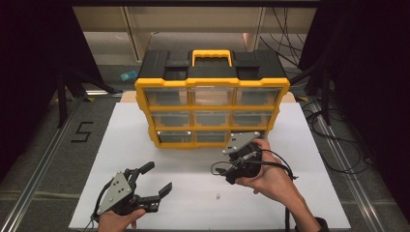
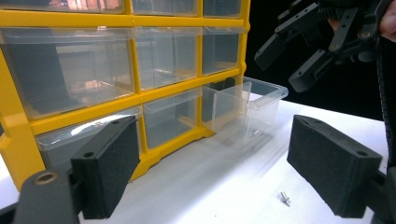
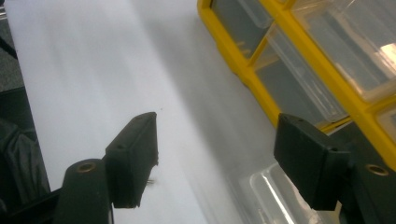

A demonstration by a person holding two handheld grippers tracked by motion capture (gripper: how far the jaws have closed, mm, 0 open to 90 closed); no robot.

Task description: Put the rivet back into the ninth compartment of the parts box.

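A yellow and black drawer organizer (image 1: 212, 104) stands at the back of the white table (image 1: 300, 193). Its bottom right clear drawer (image 2: 245, 105) is pulled out and looks empty; the same drawer (image 3: 273, 196) lies just below my right gripper's jaws. A small metal screw (image 1: 218, 196) lies loose on the table, and in the left gripper view the screw (image 2: 285, 198) is near the right jaw. My left gripper (image 1: 157, 178) sits at the front left, open and empty. My right gripper (image 1: 221, 171) hovers open in front of the pulled drawer, and the left gripper view has it (image 2: 299, 51) above the table.
The other drawers (image 1: 210, 95) of the organizer are closed. Dark curtains and cables (image 1: 338, 140) flank the table. A metal rail (image 1: 38, 169) runs along the floor on the left, next to a marked "5" (image 1: 82, 131).
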